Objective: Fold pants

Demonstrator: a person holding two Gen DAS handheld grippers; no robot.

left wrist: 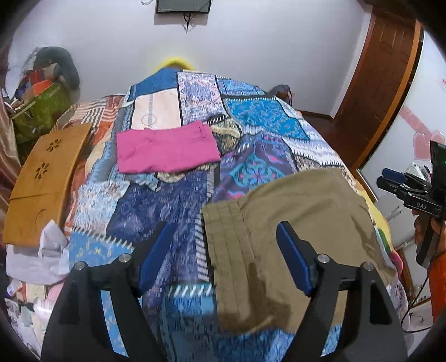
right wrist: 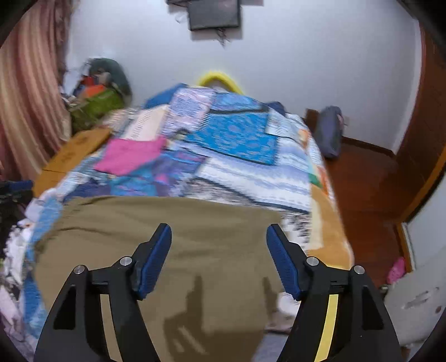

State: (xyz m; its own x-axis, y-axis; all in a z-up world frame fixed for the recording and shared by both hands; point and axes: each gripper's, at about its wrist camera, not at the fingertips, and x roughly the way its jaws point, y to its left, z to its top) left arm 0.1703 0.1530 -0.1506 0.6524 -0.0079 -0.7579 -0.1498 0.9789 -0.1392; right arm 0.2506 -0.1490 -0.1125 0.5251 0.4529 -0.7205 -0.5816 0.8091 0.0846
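Lying folded into a squarish packet on the near end of the bed's patchwork quilt [left wrist: 178,222], the khaki pants [left wrist: 292,222] look to be at the close of a fold, and I judge the step in hand to be the release. Left tongs [left wrist: 225,256] stand wide apart above the packet's left edge, with only quilt and cloth seen beneath and nothing gripped. Right tongs [right wrist: 218,260] are likewise spread wide over the middle of the khaki pants, holding nothing (their shadow falls on the cloth below).

Next, I think, comes either a last halving or carrying the packet away; either calls for both tongs to come down on one edge and pinch every layer together, since the stack would slide apart otherwise.

Beyond the khaki pants, further up the quilt, lies a folded pink garment [left wrist: 167,150]. Left of that, a wooden board [left wrist: 41,183] with flower cut-outs rests at the bed's edge. A dark frame [left wrist: 182,7] hangs on the pale wall above the bed's far end, and a brown wooden door [left wrist: 382,83] stands to the right.
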